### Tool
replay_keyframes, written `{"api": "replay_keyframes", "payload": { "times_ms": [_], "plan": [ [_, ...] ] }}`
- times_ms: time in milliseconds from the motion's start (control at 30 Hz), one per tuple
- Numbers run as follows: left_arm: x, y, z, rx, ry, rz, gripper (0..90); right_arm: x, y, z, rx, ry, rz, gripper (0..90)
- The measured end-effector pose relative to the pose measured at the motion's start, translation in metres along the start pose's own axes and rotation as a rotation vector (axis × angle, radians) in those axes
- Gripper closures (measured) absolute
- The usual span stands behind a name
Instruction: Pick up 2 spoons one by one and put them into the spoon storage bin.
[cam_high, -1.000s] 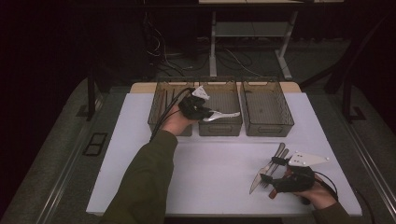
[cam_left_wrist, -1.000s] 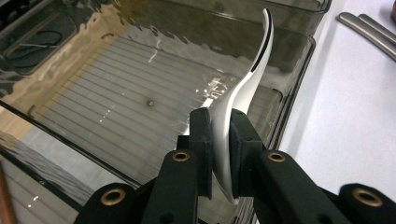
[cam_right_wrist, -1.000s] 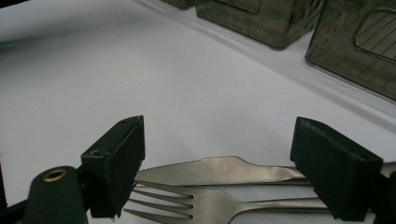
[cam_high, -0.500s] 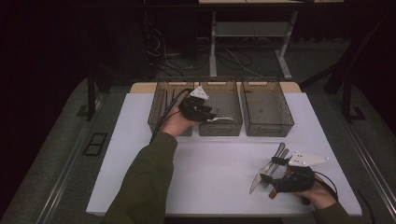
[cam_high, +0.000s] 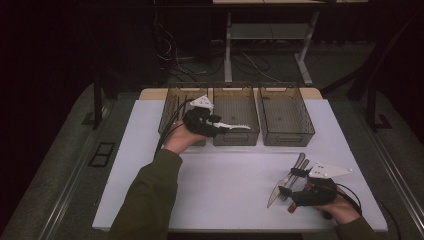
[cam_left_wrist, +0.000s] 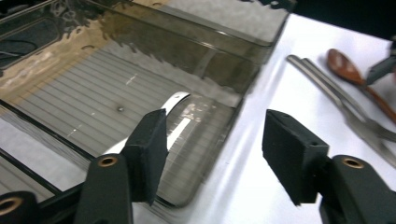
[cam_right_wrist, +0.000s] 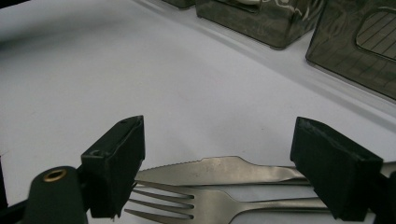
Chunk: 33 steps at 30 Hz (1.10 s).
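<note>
- Left gripper (cam_left_wrist: 212, 161): my jaws stand apart, nothing between the pads; they have just been opening.
- Just past its left pad a metal utensil (cam_left_wrist: 175, 116) lies flat on the ribbed floor of the middle bin (cam_left_wrist: 224, 70). I see the handle end, can't tell which kind it is.
- High view puts that left gripper (cam_high: 212, 126) over the near edge of the middle bin (cam_high: 235, 107), between the left bin (cam_high: 172, 107) and the right bin (cam_high: 286, 112). All three are smoky clear plastic, in a row at the far side of the bench (cam_high: 230, 175).
- Right gripper (cam_right_wrist: 219, 175): my jaws are wide apart, low over the bench, pads not pressing on anything.
- Between and just under them lie a knife (cam_right_wrist: 219, 169) and a fork (cam_right_wrist: 187, 205), side by side, touching or nearly so.
- High view: right gripper (cam_high: 295, 192) at the near right of the bench, cutlery (cam_high: 290, 175) fanned out ahead of it.
- Left gripper view also catches a wooden spoon (cam_left_wrist: 348, 67) beside that cutlery.
</note>
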<state>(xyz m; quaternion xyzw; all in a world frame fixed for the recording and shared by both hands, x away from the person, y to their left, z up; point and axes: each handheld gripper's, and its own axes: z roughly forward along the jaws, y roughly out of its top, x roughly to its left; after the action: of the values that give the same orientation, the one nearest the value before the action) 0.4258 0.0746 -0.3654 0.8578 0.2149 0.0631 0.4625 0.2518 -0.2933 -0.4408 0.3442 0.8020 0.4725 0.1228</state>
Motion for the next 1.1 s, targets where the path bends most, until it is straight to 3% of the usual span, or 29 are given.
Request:
{"api": "replay_keyframes", "payload": {
  "times_ms": [400,933,1100],
  "plan": [
    [-0.029,-0.033,-0.029,-0.028,-0.006,-0.020,31.5,-0.002,0.000,0.000,0.004,-0.009,0.033,17.6],
    [-0.059,-0.093,-0.056,-0.032,0.044,-0.081,19.0,-0.004,0.002,-0.001,0.022,-0.016,0.047,15.4],
    [-0.069,-0.109,-0.060,-0.026,0.057,-0.091,14.1,-0.007,0.003,-0.003,0.043,0.002,0.080,15.4]
  ]
}}
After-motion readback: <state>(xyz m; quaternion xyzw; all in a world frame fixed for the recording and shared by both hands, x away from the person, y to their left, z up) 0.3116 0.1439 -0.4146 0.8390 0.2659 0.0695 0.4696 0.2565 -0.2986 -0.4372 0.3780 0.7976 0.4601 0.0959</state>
